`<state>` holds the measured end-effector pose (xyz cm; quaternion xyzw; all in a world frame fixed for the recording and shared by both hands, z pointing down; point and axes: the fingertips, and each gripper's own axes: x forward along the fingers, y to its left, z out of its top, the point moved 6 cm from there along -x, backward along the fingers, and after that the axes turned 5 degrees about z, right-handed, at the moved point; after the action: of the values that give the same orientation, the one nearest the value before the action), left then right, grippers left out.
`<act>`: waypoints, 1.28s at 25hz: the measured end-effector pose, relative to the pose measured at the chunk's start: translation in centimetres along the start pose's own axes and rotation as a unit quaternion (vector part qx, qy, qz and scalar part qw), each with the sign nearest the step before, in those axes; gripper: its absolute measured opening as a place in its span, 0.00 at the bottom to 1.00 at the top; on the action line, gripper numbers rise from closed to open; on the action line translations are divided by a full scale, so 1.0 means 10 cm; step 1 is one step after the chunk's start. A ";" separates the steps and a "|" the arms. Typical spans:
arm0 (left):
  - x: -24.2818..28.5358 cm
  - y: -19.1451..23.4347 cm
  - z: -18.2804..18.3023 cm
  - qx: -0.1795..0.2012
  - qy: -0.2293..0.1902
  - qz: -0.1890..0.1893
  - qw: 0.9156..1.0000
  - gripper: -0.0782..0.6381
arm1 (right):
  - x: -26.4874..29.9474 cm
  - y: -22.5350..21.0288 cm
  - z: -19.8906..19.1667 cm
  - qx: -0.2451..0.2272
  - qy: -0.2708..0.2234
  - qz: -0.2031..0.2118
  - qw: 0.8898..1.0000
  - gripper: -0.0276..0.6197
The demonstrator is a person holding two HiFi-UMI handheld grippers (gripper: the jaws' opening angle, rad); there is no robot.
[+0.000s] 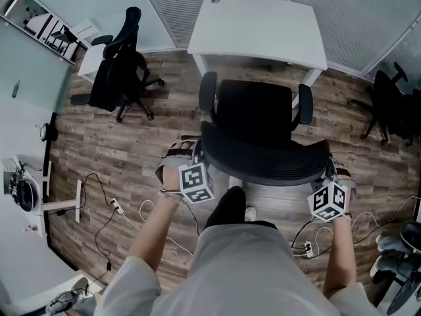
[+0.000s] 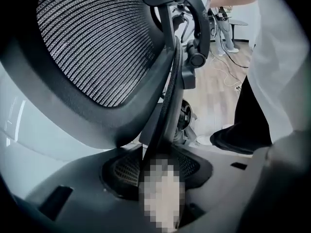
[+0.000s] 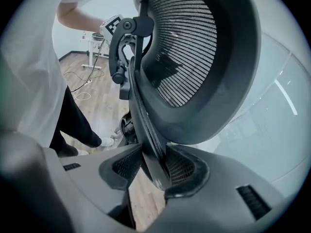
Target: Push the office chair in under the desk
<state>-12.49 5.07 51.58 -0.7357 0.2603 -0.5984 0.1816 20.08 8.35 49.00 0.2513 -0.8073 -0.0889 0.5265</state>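
Observation:
A black mesh office chair (image 1: 256, 120) stands on the wood floor with its seat facing the white desk (image 1: 263, 25) just beyond it. The armrests reach the desk's front edge. My left gripper (image 1: 199, 158) is shut on the left edge of the backrest (image 1: 263, 155), and my right gripper (image 1: 329, 171) is shut on its right edge. In the left gripper view the backrest rim (image 2: 167, 101) runs down between the jaws of the left gripper (image 2: 160, 171). In the right gripper view the right gripper (image 3: 153, 171) clamps the backrest rim (image 3: 146, 130) the same way.
A second black chair (image 1: 122, 71) stands at the back left and a third (image 1: 388, 107) at the right edge. Cables and a power strip (image 1: 115, 206) lie on the floor to the left, more cables (image 1: 306, 245) to the right. Shoes (image 1: 395, 249) sit at the lower right.

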 end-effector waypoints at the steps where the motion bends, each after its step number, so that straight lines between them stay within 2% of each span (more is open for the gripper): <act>1: 0.02 0.01 -0.01 0.002 -0.001 0.001 1.000 0.37 | 0.01 -0.02 0.01 0.000 0.001 0.001 1.000 0.29; 32: 0.64 0.82 -0.09 0.016 -0.030 0.000 0.999 0.37 | 0.55 -0.78 0.23 0.027 0.031 -0.003 0.999 0.29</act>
<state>-13.74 -5.25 52.04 -0.7501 0.2453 -0.5803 0.2012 18.72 -1.40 49.24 0.2705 -0.7920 -0.0609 0.5439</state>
